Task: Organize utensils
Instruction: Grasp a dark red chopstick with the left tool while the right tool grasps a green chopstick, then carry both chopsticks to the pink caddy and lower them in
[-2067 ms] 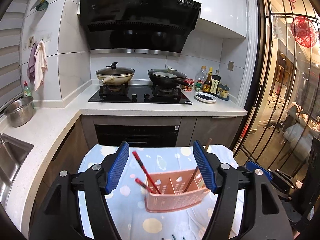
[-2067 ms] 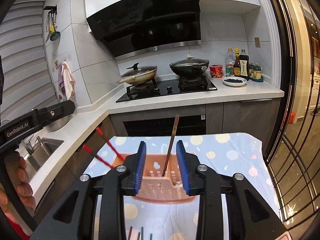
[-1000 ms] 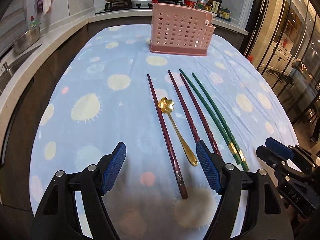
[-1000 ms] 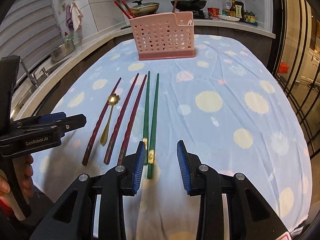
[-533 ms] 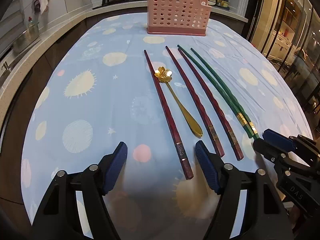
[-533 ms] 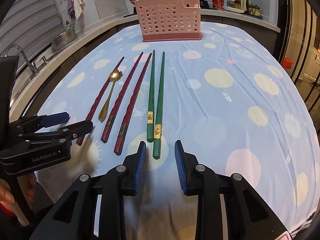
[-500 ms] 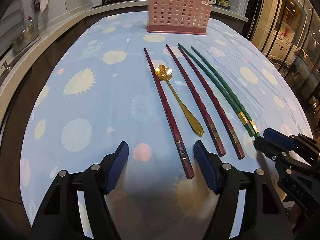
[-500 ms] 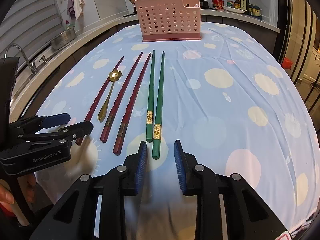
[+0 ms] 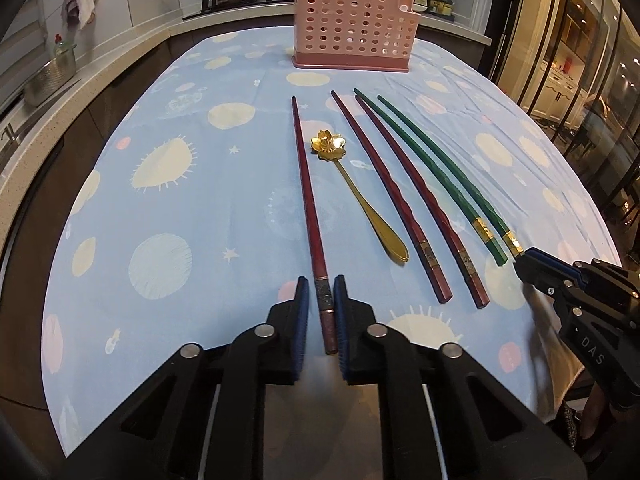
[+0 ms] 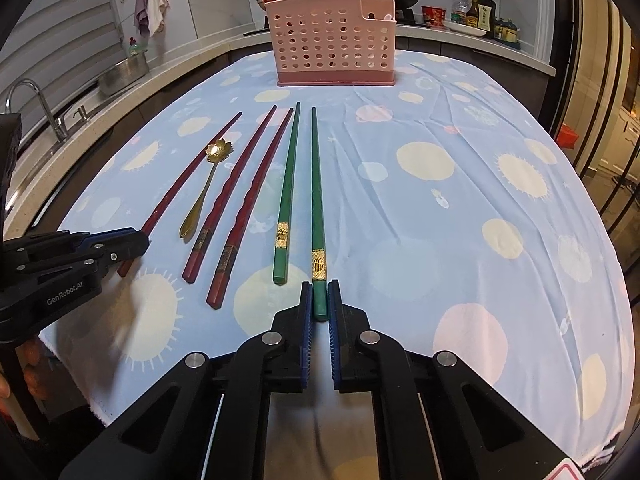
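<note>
Left gripper [image 9: 321,294] clamps faceted red chopstick [image 9: 307,192] | right gripper [image 10: 319,298] clamps green chopstick [image 10: 317,200]

Glossy gold metal spoon [image 9: 362,204] lies on matt printed cloth [image 9: 180,208] near perforated pink plastic caddy [image 9: 354,24].

Between left gripper [image 9: 321,286] fingers: near end of leftmost chopstick [image 9: 307,196]. Spoon [image 9: 362,204] just right of it, then two chopsticks [image 9: 404,200]. Between right gripper [image 10: 319,287] fingers: rightmost chopstick [image 10: 317,200]. Basket [image 10: 334,42] far ahead on tablecloth [image 10: 460,208].
</note>
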`<state>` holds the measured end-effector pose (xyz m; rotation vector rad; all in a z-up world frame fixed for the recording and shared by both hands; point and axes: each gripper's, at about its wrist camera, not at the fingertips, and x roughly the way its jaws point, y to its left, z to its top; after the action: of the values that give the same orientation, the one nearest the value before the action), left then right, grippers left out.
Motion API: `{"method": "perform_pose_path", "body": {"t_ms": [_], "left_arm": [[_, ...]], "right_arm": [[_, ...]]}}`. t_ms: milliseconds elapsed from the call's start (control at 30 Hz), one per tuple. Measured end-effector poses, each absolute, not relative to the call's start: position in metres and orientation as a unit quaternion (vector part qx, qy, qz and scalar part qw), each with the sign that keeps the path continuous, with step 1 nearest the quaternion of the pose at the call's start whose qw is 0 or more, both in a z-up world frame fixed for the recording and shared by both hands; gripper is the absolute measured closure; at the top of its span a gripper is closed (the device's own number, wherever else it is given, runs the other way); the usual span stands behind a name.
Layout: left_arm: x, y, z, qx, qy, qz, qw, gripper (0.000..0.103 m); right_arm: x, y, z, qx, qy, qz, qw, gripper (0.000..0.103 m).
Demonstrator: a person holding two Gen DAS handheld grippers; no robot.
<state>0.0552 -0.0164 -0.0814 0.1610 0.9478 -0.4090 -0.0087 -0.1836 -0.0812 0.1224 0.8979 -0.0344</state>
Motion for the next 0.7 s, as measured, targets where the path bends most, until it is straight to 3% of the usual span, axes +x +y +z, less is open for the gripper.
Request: {"method": "perform_pose_path", "body": {"t_ms": [300,700], "left_arm": [[0.056,-0.005,-0.046,0.047,0.437,-0.209,0.874,0.096],[0.082,-0.005,0.053,0.021,0.33,-0.224,0.917,0.096]], "right_arm": [[-0.013,-0.204,-0.054,0.085,0.409,-0.023,0.908,0.096],[0.01,-0.237,0.045,0.101,0.3,-0.015,0.948,0.096]]}}
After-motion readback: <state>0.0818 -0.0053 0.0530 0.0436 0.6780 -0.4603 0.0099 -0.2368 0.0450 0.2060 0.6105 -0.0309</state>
